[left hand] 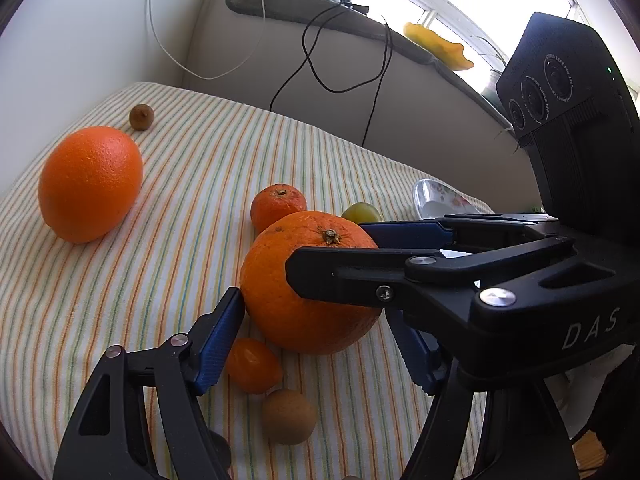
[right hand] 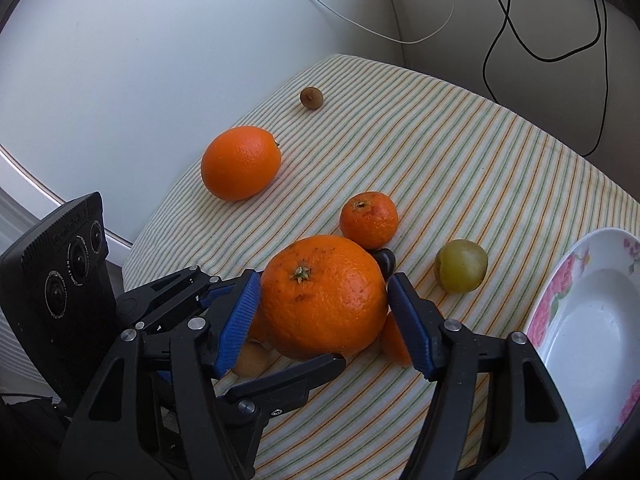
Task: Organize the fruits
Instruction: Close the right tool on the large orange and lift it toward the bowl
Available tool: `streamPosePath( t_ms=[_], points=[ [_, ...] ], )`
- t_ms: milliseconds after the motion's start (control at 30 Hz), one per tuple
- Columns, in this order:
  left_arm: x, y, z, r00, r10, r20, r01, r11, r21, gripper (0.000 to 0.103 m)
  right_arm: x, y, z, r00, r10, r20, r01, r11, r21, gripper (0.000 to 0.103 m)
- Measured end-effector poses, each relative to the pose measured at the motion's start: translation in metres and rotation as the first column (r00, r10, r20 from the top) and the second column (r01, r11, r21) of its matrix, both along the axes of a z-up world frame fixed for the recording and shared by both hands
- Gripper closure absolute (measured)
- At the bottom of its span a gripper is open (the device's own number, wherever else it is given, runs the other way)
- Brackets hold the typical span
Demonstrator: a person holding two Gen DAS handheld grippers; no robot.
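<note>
A big orange (left hand: 308, 284) (right hand: 324, 296) sits mid-cloth among smaller fruit. My left gripper (left hand: 316, 340) and my right gripper (right hand: 320, 320) both straddle it, their blue pads (left hand: 218, 344) (right hand: 238, 322) against its sides. A second big orange (left hand: 90, 184) (right hand: 240, 162) lies far left. A mandarin (left hand: 278, 204) (right hand: 369, 219) and a green plum (left hand: 361, 213) (right hand: 461, 266) lie behind it. A kumquat (left hand: 254, 366) and a tan round fruit (left hand: 289, 416) (right hand: 251, 358) lie near the left pad. A white floral bowl (right hand: 592, 328) (left hand: 438, 200) stands at right.
A small brown fruit (left hand: 141, 117) (right hand: 311, 98) lies at the far corner of the striped tablecloth (left hand: 192, 184) (right hand: 460, 168). Black and white cables (left hand: 340, 60) (right hand: 552, 40) hang down the wall behind. The table edge drops off at left.
</note>
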State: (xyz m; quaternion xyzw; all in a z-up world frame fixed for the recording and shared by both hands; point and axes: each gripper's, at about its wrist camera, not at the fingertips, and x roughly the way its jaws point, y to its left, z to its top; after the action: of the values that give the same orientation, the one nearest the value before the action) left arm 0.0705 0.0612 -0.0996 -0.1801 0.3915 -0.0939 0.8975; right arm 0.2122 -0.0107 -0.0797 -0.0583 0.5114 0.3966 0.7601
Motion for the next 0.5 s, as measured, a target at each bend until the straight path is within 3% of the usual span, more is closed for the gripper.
streamPosePath(
  t_ms=[500],
  points=[
    [-0.006, 0.001, 0.016, 0.999, 0.019, 0.04, -0.02, 0.999, 0.027, 0.031, -0.005, -0.005, 0.014, 1.0, -0.007, 0.031, 0.006, 0.999, 0.032, 0.035]
  ],
)
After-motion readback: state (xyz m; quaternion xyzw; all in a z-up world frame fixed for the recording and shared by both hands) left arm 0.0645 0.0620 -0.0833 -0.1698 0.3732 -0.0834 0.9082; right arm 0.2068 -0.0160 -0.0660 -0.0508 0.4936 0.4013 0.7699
